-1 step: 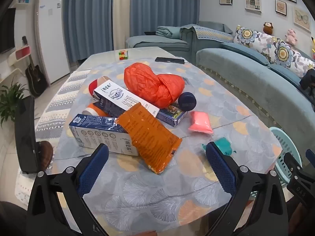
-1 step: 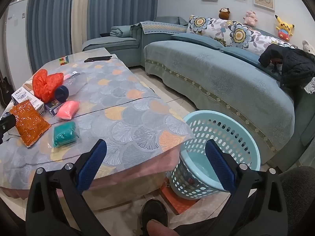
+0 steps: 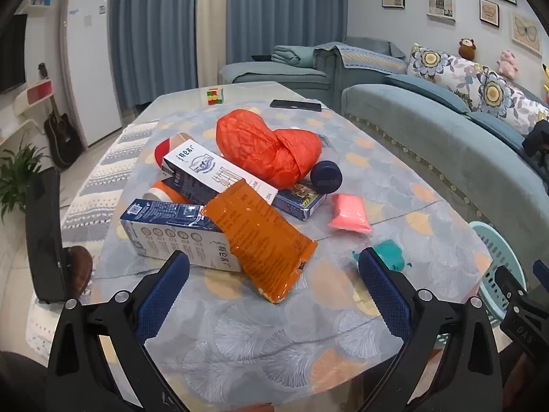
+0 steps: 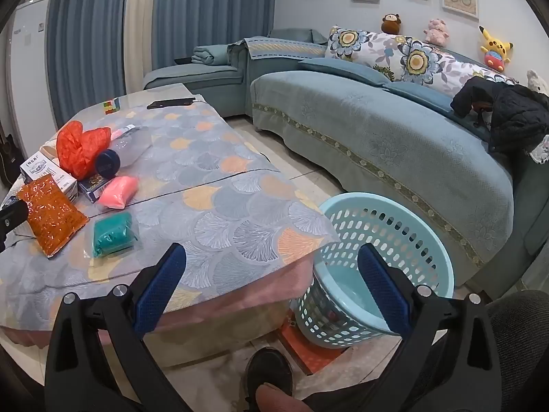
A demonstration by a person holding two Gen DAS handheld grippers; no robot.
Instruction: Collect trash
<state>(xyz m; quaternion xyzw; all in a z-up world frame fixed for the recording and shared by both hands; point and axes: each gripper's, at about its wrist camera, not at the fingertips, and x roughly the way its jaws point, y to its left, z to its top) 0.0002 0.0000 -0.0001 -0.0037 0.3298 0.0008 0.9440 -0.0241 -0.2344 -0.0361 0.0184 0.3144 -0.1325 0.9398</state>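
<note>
Left tool (image 3: pixel 272 281): held above the near edge of the worktop (image 3: pixel 274 343), jaws spread wide, nothing between them.

Right tool (image 4: pixel 271 274): held off the worktop corner, jaws likewise spread and empty; the light blue basket (image 4: pixel 422 226) is seen on the floor behind it, beside the sofa (image 4: pixel 377 137).

Trash, all lying on the patterned worktop cloth:
- Orange foil packet (image 3: pixel 260 243), propped across a blue-and-white carton (image 3: pixel 171 230), just ahead of the left tool.
- Second white carton (image 3: pixel 216 171), stacked on a dark blue box (image 3: pixel 302 199).
- Crumpled orange bag (image 3: pixel 267 147), set behind the cartons and touching them.
- Dark blue round lid (image 3: pixel 326 176), beside the bag.
- Pink packet (image 3: pixel 350 213), apart from the pile.
- Teal packet (image 4: pixel 113 233), nearest the right tool, partly hidden by the left tool's finger in the left wrist view.

Other items: puzzle cube (image 3: pixel 214 96) and a dark phone (image 3: pixel 295 105), at the far end of the worktop.
</note>
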